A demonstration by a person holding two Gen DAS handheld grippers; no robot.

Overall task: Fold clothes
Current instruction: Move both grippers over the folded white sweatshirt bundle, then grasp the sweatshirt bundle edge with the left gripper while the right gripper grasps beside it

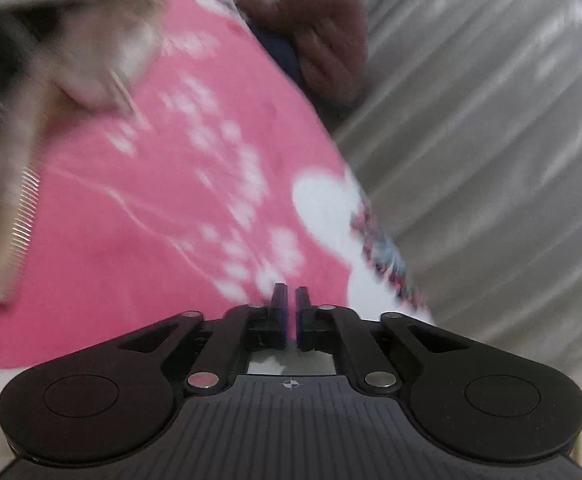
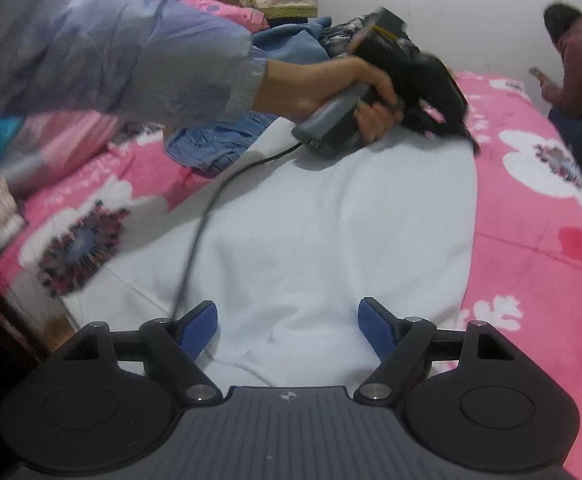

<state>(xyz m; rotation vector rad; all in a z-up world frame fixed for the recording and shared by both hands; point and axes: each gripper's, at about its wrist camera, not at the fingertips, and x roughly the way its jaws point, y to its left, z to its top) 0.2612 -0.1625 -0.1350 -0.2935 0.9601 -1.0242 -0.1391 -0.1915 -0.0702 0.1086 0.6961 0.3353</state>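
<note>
Right hand-held gripper (image 2: 287, 330): blue pads spread wide, nothing between them, hovering low over the near hem of the pale white fleece garment (image 2: 311, 220), which lies flat on the bed's pink floral blanket (image 2: 539, 264). The garment's long axis runs straight away from this gripper, near hem under the pads and far end up by the left hand-held gripper (image 2: 431, 92), so the near edge is the right side's to take and the far end the left's. The right-wrist view shows the person's left hand (image 2: 331, 92), in a pale blue sleeve (image 2: 111, 48), holding that unit at the garment's far edge, its black cable (image 2: 203, 216) trailing back across the cloth towards the right pads; snag risk if the right closes there. Behind it sits a heap of unfolded clothes, blue and plaid (image 2: 303, 44). The left-wrist view adds what the right cannot: left hand-held gripper (image 1: 290, 300) pads pinched nearly together, only a sliver between; whether cloth is caught in it, can't tell, as the frame is motion-blurred. Ahead of it lie mostly pink blanket and a plastic-wrapped surface (image 1: 491, 120); the white garment barely shows. Another person sits at the bed's far side.
</note>
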